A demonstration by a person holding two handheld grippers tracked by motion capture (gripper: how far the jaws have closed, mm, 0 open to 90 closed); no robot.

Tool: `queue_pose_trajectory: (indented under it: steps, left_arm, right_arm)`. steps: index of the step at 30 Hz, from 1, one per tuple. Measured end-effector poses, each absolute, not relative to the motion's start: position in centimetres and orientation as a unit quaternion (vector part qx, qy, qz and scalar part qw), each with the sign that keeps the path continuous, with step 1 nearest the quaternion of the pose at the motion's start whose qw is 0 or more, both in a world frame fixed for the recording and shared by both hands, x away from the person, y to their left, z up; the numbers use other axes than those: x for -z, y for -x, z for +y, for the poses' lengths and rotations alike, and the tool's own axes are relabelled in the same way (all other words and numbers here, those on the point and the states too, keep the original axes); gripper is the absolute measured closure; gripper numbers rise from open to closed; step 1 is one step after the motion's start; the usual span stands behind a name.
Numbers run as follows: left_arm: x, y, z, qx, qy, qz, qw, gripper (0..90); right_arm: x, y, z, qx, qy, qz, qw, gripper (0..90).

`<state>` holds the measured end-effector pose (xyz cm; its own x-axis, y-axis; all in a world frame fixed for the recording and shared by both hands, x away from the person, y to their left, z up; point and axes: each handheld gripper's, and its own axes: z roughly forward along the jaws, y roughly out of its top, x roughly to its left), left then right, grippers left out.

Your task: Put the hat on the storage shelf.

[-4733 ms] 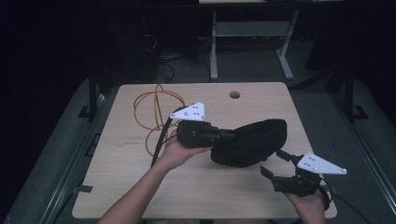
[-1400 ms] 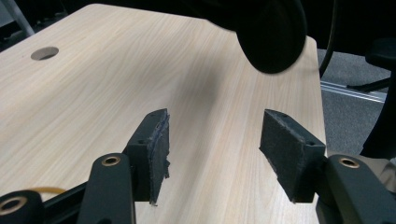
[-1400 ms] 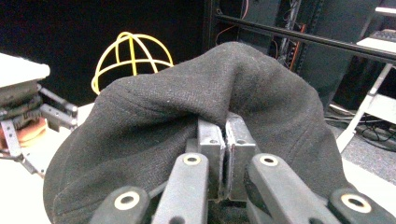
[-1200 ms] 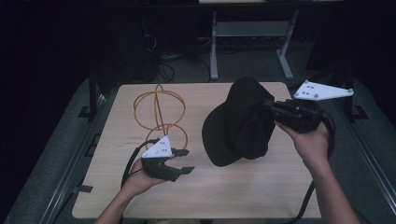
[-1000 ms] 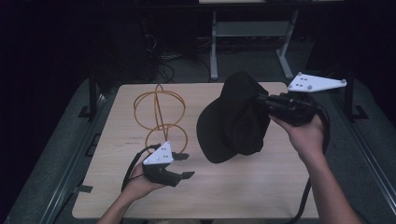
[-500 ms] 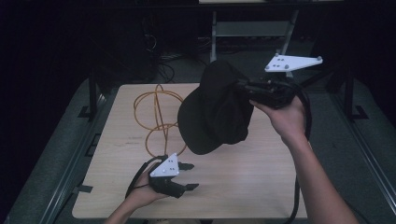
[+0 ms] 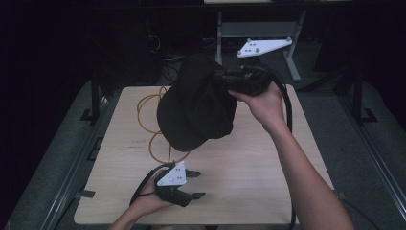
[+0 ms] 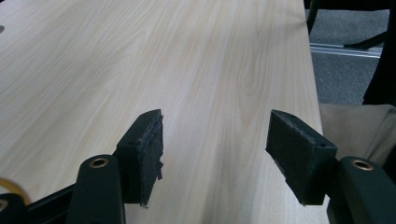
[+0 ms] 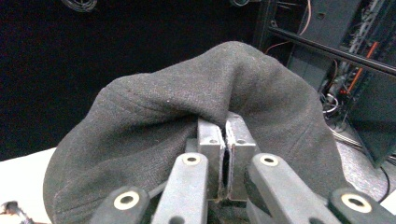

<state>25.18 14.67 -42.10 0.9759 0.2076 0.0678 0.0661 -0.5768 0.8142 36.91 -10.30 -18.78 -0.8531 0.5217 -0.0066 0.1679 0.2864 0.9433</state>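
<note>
While right gripper jaws pinch dark knit hat aloft, hat droops; left gripper jaws spread, empty

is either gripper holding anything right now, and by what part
The right gripper is shut on the dark cap, pinching a fold of its fabric near the edge and holding it above the table. The left gripper is open, holding nothing.
</note>
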Motion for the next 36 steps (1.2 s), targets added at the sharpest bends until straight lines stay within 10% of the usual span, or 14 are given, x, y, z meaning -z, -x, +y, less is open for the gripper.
queue_pose_trajectory:
  steps: [36]
  left_arm:
    - [42.8,-24.8,13.6,-0.075,-0.889,0.051,0.448,36.0]
  right_arm:
    - [19.8,-43.5,3.0,-0.479,-0.190,0.852,0.097,86.6]
